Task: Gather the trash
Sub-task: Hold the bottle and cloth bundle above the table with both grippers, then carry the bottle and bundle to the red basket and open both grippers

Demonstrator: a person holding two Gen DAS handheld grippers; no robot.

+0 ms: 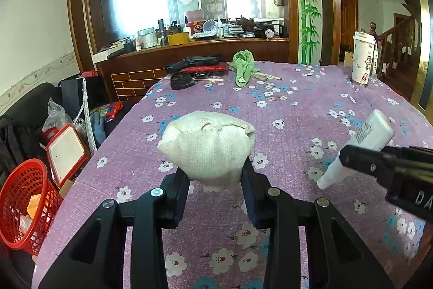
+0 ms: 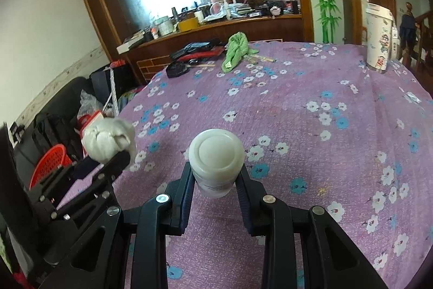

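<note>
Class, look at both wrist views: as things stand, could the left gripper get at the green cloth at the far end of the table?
Probably not yet. The left gripper is shut on a white cloth bundle, so its jaws are full. The purple tablecloth between it and the green cloth looks bare, so the path itself seems free.

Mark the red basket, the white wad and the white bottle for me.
red basket [image 1: 25,203], left wrist view, on its mesh wall.
white wad [image 1: 207,144], left wrist view, on its middle.
white bottle [image 2: 216,151], right wrist view, on its round end.
</note>
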